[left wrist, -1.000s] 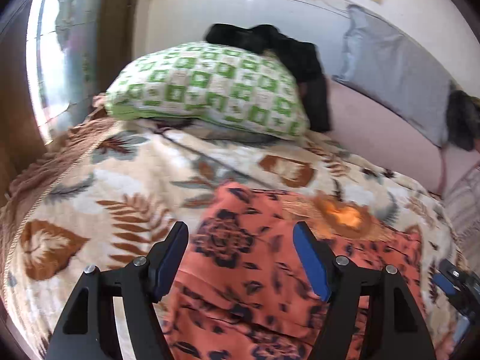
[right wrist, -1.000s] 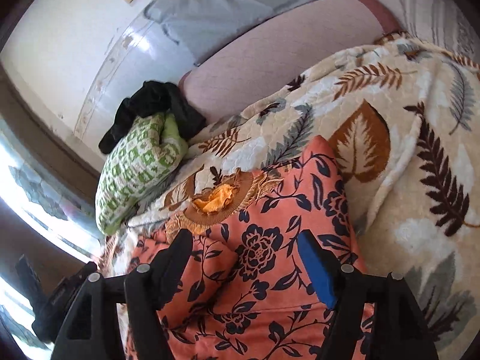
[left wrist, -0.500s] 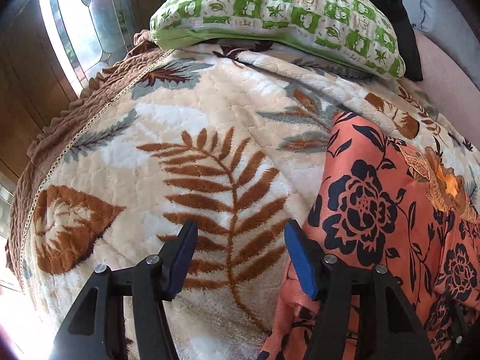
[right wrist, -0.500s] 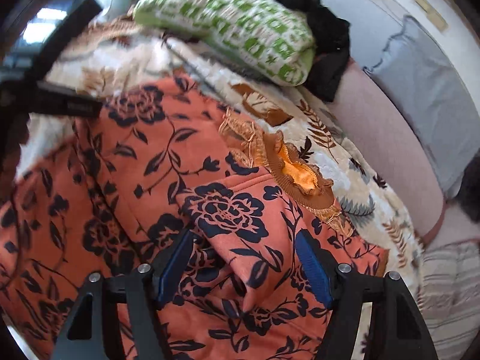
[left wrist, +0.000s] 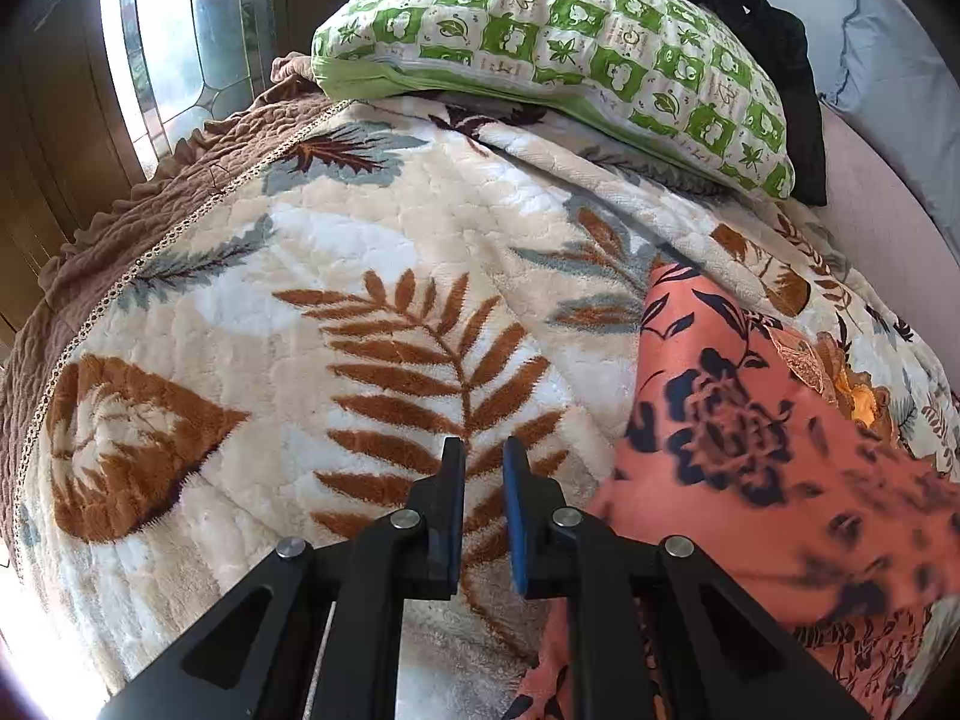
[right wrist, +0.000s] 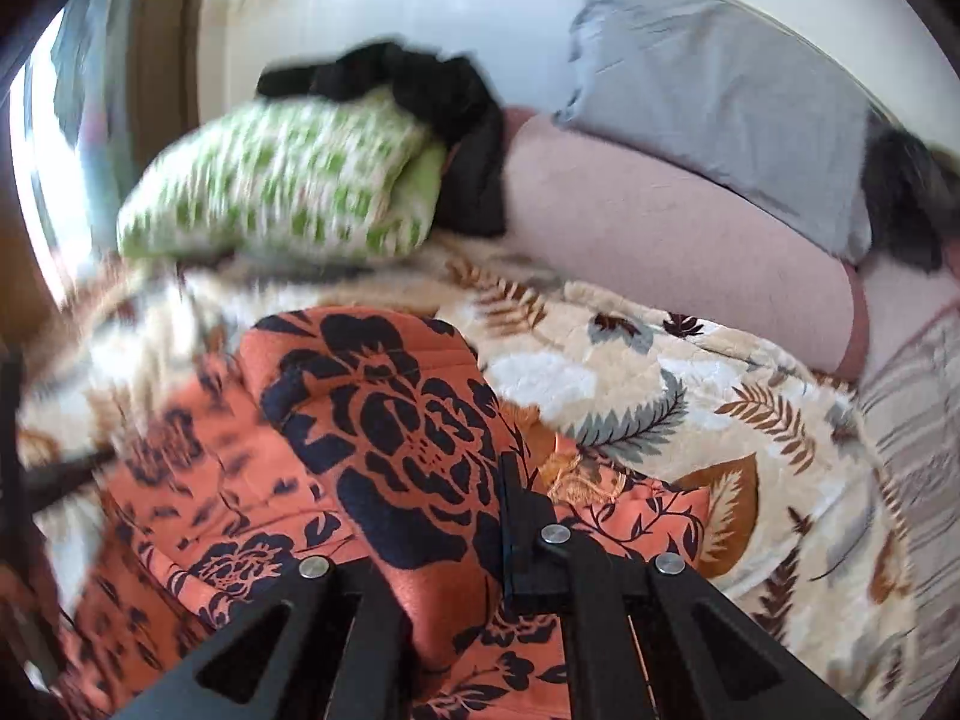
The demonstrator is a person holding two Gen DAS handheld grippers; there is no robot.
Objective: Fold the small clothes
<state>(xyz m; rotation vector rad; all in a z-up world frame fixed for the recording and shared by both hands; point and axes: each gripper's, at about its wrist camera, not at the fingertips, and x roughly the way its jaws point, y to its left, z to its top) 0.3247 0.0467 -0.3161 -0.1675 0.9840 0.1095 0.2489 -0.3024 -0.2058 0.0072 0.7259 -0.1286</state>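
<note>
An orange garment with dark blue flowers (left wrist: 750, 450) lies on the leaf-patterned blanket (left wrist: 360, 276), to the right of my left gripper (left wrist: 483, 468). That gripper's jaws are closing; a narrow gap is left, with nothing between them and only blanket beyond. In the right wrist view my right gripper (right wrist: 501, 480) is shut on a raised fold of the garment (right wrist: 390, 396). The cloth drapes over its left finger and hides it. The gold embroidered neckline (right wrist: 576, 480) shows just past the right finger.
A green-and-white checked pillow (left wrist: 570, 48) lies at the head of the bed with a black garment (left wrist: 768, 30) behind it. A grey pillow (right wrist: 720, 90) leans on the wall above the pink sheet (right wrist: 690, 228). A window (left wrist: 180, 30) is at the left, past the blanket's brown edge (left wrist: 150, 222).
Both grippers' jaws came together. The left drew off the garment toward bare blanket. The right rolled and lifted with a fold of the garment caught between its pads.
</note>
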